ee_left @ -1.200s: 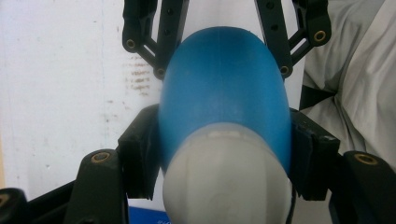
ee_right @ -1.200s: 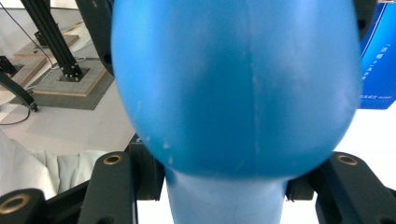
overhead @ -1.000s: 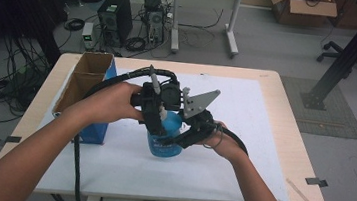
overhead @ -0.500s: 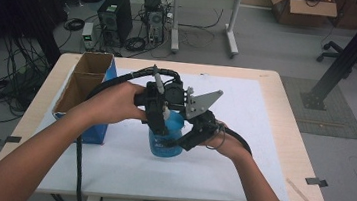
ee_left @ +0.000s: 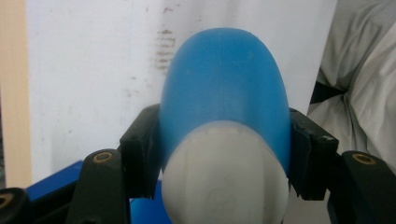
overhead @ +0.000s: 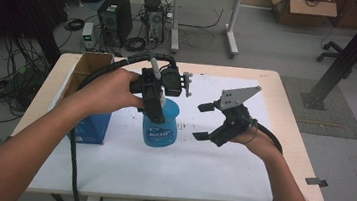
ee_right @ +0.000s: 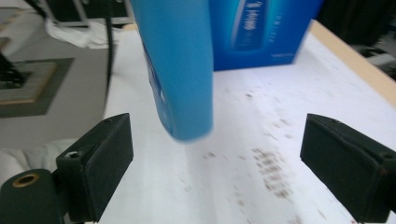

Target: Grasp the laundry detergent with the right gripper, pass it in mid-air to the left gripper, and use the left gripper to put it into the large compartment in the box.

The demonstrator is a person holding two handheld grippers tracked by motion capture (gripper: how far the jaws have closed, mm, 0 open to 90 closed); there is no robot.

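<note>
A cardboard box (overhead: 90, 63) sits open at the far left of the table (overhead: 292, 142), with blue printed sides; what lies inside it cannot be made out. Just right of it, over the middle of the white sheet (overhead: 168, 175), hangs the blue bottle (overhead: 161, 124): translucent blue plastic, broad and rounded, with a label of white lettering low on its front and a white cap (ee_left: 224, 182) at the top. The left gripper (overhead: 157, 95) comes down on it from above, and in the left gripper view its two black jaws press against either side of the bottle just below the cap, clamped on it. The right gripper (overhead: 204, 121) is to the right of the bottle, apart from it; its jaws have just been opening and now stand wide with nothing between them.
</note>
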